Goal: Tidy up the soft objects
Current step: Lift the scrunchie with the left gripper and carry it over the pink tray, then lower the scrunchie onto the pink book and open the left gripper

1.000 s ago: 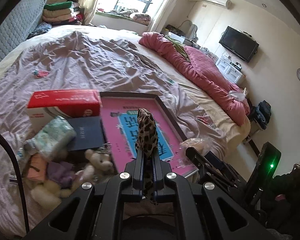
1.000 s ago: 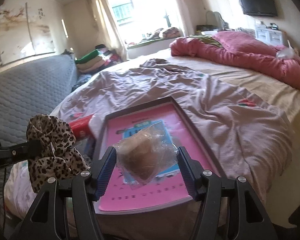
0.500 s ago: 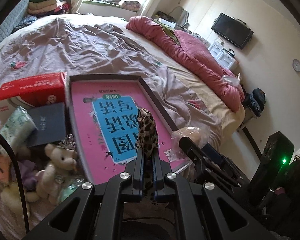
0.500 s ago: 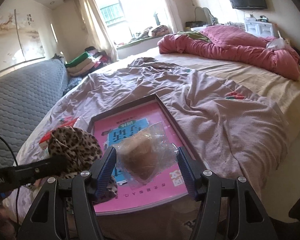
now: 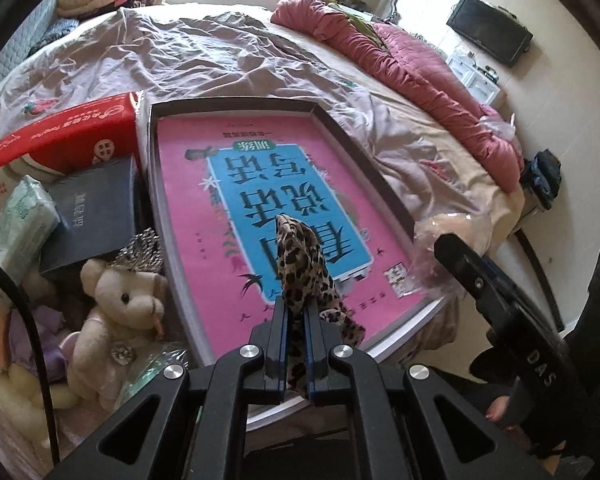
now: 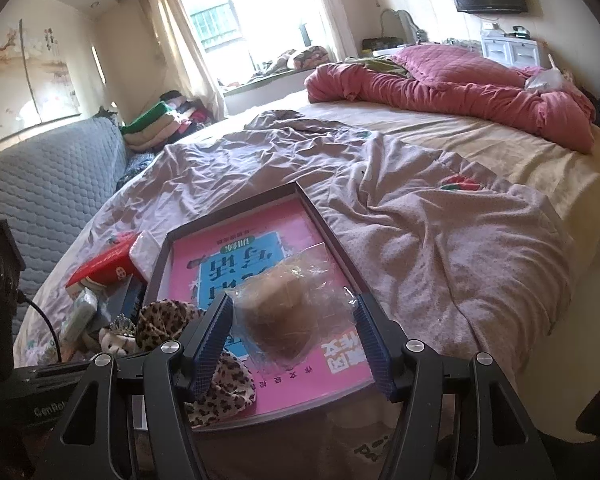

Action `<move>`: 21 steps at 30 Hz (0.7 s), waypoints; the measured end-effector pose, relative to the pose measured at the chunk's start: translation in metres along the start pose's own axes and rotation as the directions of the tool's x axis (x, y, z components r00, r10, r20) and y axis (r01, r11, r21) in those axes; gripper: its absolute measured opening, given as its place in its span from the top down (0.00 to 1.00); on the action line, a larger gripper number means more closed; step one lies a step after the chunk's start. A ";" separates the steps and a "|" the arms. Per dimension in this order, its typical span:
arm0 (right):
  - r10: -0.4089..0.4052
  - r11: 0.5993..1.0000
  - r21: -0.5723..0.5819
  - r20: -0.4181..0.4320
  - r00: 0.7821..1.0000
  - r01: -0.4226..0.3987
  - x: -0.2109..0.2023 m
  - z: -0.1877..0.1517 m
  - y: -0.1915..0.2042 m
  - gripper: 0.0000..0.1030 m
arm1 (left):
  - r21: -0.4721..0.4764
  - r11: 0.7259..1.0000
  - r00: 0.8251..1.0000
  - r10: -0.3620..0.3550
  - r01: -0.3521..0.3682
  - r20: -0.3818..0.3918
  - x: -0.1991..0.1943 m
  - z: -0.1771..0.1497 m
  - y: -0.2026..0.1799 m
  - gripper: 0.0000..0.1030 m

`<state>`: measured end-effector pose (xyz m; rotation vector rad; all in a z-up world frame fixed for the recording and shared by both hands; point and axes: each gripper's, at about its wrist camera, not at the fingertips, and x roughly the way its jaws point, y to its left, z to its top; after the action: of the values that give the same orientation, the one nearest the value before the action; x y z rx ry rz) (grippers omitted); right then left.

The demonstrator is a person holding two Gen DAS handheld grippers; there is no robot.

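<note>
Left gripper [image 5: 295, 312]: I've got the jaws pinched tight on the leopard-print scrunchie [image 5: 300, 264]. It sticks up and forward out of the jaws, and from my left wrist view it sits over the near end of the tray.

Right gripper [image 6: 293, 330]: jaws are spread wide, with the bagged soft lump [image 6: 279, 320] sitting between them. It's a tan thing in crinkly clear plastic. Honestly can't tell if the pads are really squeezing it or just touching the wrapper.

Scrunchie from the right side: in the right wrist view it's bunched up just left of my right jaws, hanging over the tray's near-left corner.

Tray [image 5: 352, 148]: dark-framed, shallow, lying on the bed [image 6: 440, 240], with a pink and blue book cover [image 5: 259, 184] filling the bottom.

Left of the tray: a heap of stuff touching its edge. Cream teddy bear [image 5: 115, 312] up close, a little silver tiara [image 5: 141, 254] above it, a dark box [image 5: 93, 212], a pale green tissue pack [image 5: 19, 224], and a red and white carton [image 5: 59, 140].

Far side of bed: rumpled mauve sheet [image 5: 187, 48] and a pink quilt [image 5: 416, 68] piled along the far edge.
</note>
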<state>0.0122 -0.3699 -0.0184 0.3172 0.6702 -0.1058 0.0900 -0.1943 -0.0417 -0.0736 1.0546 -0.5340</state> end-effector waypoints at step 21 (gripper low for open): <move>-0.113 0.992 -0.074 -0.115 0.987 0.104 0.039 -0.011 0.000 0.37 | 0.030 0.997 0.998 0.067 -0.067 -0.001 0.000 -0.002 0.002 0.87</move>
<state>0.0363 -0.3661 -0.0507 0.2225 0.8077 -0.1686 0.0896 -0.1921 -0.0434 -0.0114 1.0468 -0.4884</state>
